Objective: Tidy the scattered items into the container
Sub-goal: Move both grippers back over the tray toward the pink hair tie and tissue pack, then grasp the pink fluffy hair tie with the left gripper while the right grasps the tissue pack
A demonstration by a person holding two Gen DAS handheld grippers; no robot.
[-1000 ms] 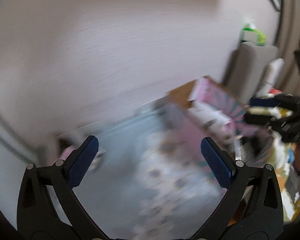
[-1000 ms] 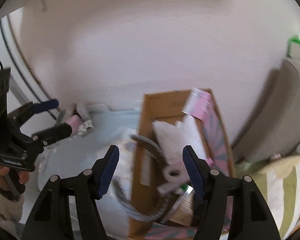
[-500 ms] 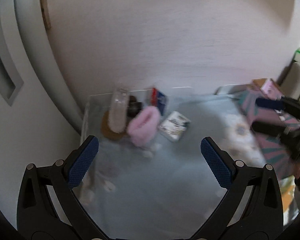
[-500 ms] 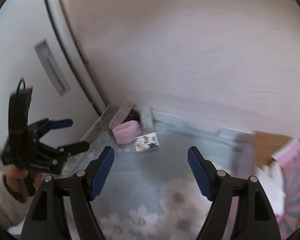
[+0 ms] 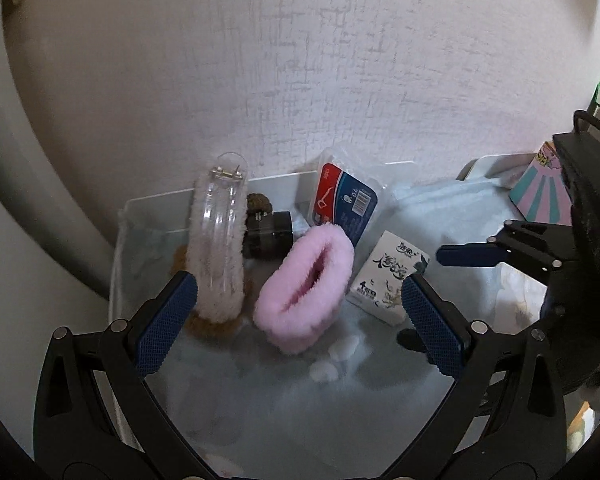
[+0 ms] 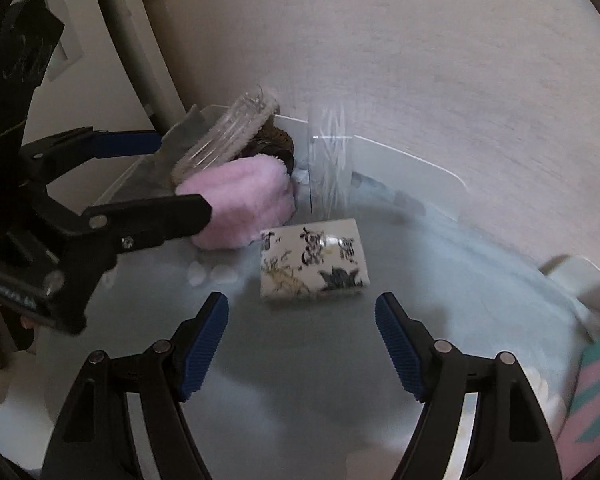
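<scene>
as i bring both tools down toward the corner of the bed, my right gripper [image 6: 300, 344] has its jaws apart with nothing between them; they have just been opening, wide enough, i judge, to span the tissue pack. that small tissue pack [image 6: 314, 264], white with ink-style print, lies flat on the pale blue sheet [image 6: 440, 280] just ahead of the right fingertips, centred between them and not yet touched.

my left gripper [image 5: 298, 324] is also spread and empty. the pink fluffy scrunchie [image 5: 306, 290] sits directly ahead of it between the two pads, propped on its edge; the clear hair clip lined with pale fleece [image 5: 219, 248] leans upright just beside the left pad, resting on something brown i cannot identify. behind these a dark cylindrical object [image 5: 269, 232] lies on its side, and a floss-pick packet [image 5: 342, 202] with a red and blue label leans against the white wall [image 5: 300, 60], which is probably why it stands up at all.

everything is bunched into that corner, so i would take the outer items first. the cardboard box [image 5: 540, 196] with pink and teal stripes, the likely container, shows only at the far right edge, well apart from the pile.
</scene>
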